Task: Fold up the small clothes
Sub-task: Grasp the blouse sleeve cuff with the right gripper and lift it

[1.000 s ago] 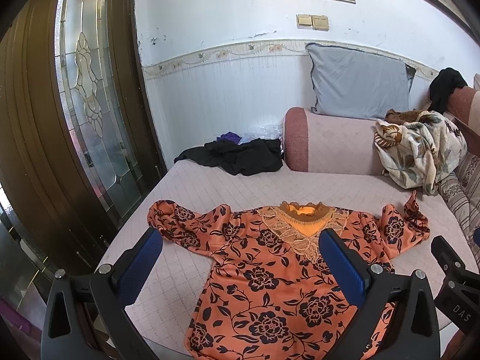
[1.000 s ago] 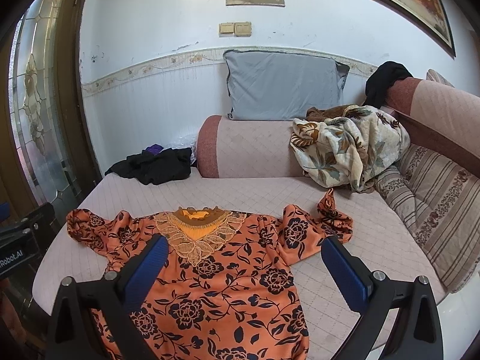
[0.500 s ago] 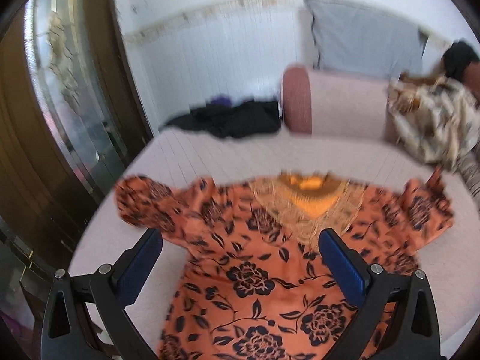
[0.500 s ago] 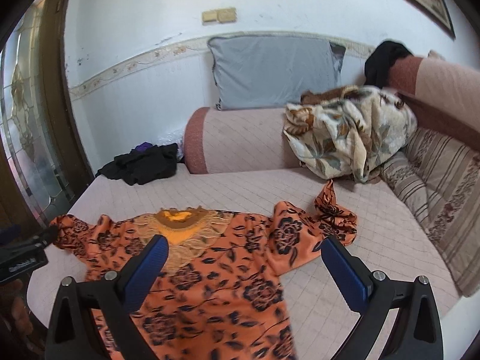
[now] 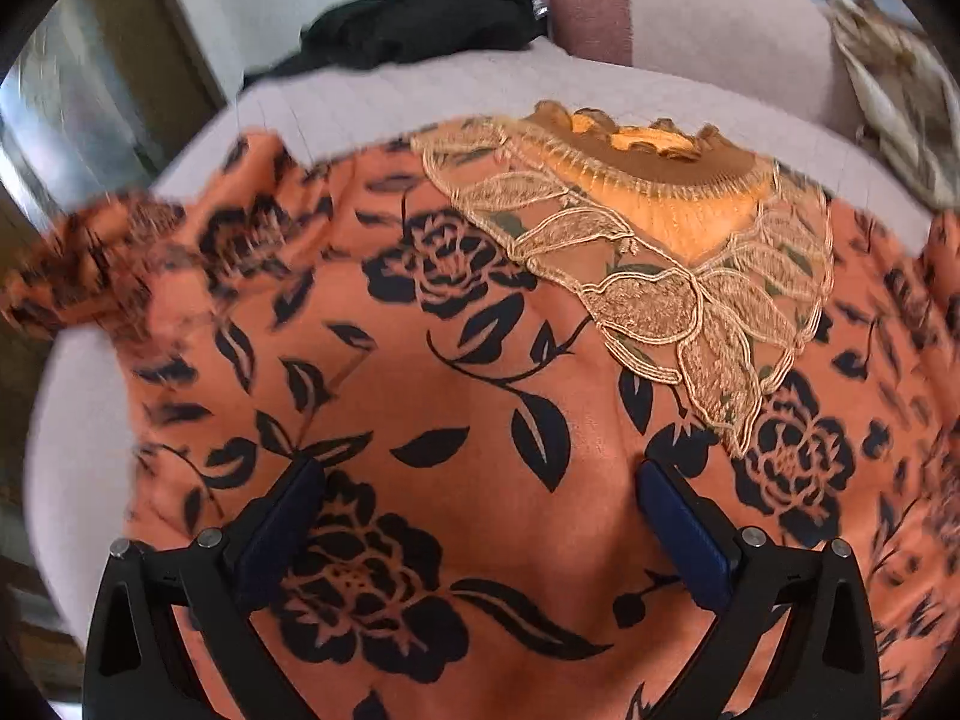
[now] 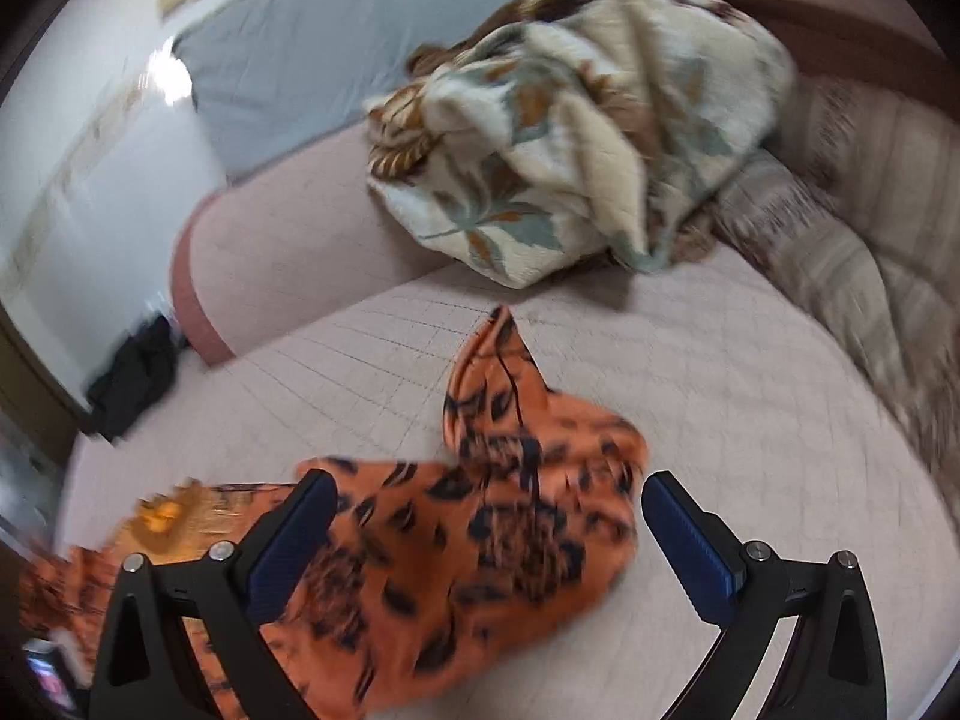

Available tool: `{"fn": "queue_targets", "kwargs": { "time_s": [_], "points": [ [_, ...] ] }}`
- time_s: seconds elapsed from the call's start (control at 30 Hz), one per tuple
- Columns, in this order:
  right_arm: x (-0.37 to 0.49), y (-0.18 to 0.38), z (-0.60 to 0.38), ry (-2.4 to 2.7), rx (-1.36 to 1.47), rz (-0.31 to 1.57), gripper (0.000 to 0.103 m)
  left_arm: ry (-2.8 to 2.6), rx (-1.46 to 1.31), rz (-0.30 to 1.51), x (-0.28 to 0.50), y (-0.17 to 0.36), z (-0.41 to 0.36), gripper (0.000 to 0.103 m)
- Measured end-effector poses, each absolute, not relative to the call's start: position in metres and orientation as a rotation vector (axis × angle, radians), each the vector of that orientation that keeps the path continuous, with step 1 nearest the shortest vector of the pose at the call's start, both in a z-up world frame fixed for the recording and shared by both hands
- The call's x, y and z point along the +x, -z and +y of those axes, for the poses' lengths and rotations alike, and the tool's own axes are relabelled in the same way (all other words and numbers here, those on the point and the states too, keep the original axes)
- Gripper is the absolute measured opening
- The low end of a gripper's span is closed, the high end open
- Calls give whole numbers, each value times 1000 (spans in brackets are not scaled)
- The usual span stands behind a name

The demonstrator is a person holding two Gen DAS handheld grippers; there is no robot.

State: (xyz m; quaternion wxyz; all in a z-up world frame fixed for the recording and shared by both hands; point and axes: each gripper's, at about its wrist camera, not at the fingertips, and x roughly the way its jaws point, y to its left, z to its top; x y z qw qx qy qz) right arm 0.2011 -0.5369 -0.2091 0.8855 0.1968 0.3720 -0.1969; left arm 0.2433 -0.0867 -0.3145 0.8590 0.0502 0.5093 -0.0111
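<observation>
Pink quilted sofa seat filling both views, somewhat blurred by motion. Spread flat on it, front side up: an orange blouse printed with black roses and leaves, with a beige lace collar around an orange neckline. Close above the blouse's chest in the left wrist view: left gripper, blue-padded fingers wide apart, nothing between them, fabric visible in the gap; contact with the cloth impossible to tell. Over one sleeve of the blouse in the right wrist view: right gripper, blue pads likewise spread wide and empty, sleeve cuff crumpled and pointing up toward the sofa back. Farther out, at the far left corner of the seat: a heap of black clothing. Behind the seat: a rounded pink armrest and a grey pillow leaning on a white wall. To the right of the armrest: a bundled cream blanket with leaf pattern, resting against striped cushions. At far left: a dark wooden door frame with glass, badly blurred.
</observation>
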Motion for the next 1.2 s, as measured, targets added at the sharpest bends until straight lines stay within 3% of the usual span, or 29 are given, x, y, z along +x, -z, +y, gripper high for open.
{"fn": "queue_targets", "kwargs": {
  "time_s": [0.13, 0.17, 0.2, 0.23, 0.27, 0.4, 0.53, 0.73, 0.83, 0.97, 1.2],
  "points": [
    [255, 238, -536, 441, 277, 859, 98, 24, 107, 1036, 238, 315, -85, 103],
    [265, 247, -540, 469, 262, 888, 82, 21, 104, 1029, 236, 316, -86, 103],
    [269, 254, -544, 491, 260, 914, 43, 20, 105, 1029, 235, 316, -87, 103],
    [274, 264, -552, 508, 277, 958, 22, 20, 106, 1034, 235, 316, -88, 103],
    [275, 271, -560, 512, 316, 988, 11, 22, 106, 1047, 235, 316, -88, 103],
    [245, 242, -572, 482, 514, 865, 9, 66, 88, 1115, 255, 310, -81, 103],
    [232, 168, -541, 326, 560, 756, 9, -1, -9, 1055, 260, 289, -51, 103],
    [239, 54, -428, -75, 661, 639, 9, -237, -46, 921, 269, 260, 17, 103],
    [258, 28, -364, -213, 674, 622, 9, -354, -47, 867, 270, 252, 54, 103],
    [298, 38, -270, -361, 708, 681, 9, -455, -96, 846, 273, 251, 97, 103],
    [357, 143, -144, -391, 682, 914, 15, -591, -229, 851, 281, 256, 154, 103]
  ]
}}
